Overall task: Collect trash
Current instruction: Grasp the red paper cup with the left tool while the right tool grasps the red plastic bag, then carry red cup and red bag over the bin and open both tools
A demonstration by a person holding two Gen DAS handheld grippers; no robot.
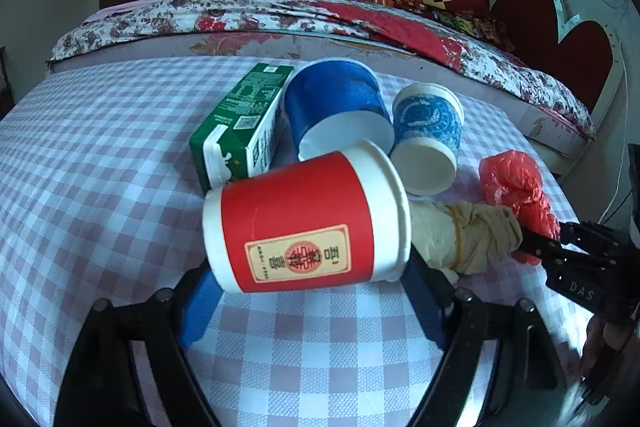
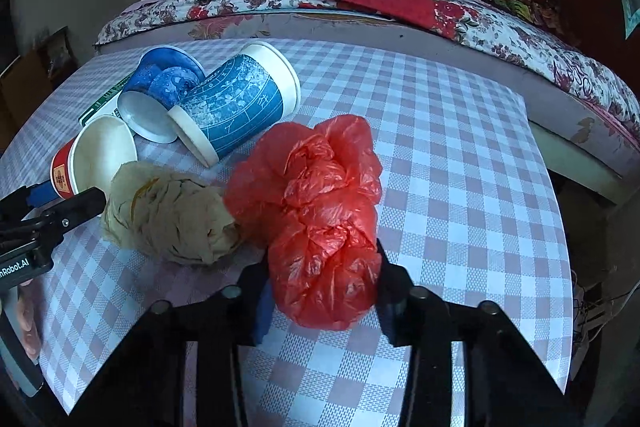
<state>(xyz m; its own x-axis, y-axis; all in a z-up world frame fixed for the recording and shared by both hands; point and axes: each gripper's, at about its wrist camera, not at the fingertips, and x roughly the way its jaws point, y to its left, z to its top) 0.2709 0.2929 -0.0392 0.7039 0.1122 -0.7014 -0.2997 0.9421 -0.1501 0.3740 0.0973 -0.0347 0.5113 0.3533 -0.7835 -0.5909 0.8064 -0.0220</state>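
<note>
On the checked lilac-and-white tablecloth (image 2: 460, 155) a small heap of rubbish lies close together, with a bed (image 1: 360, 23) under a flowered quilt right behind the table. The left gripper (image 1: 310, 279) has its two black fingers on either side of a red paper cup (image 1: 304, 223) that lies on its side, label up; the blue pads sit at the cup's two ends and look to be against it, so I take it as gripped across its length, though the far pad is mostly hidden. Just behind the red cup are a green carton (image 1: 240, 123) lying flat, a dark blue cup (image 1: 336, 107) tipped over with its base facing the camera, and a light blue patterned cup (image 1: 428, 135) also on its side, the three of them touching or nearly so. To the right of the red cup's mouth sits a crumpled beige wad (image 1: 464, 235) of paper or cloth, pressed against it. The right gripper (image 2: 322, 287) is clenched on a scrunched red plastic bag (image 2: 320, 211), its fingers squeezing the bag's lower part from both sides while the upper folds bulge out above them. The bag rests on the cloth, touching the beige wad on its left. A bit of a person's hand shows at the edge of each view.
</note>
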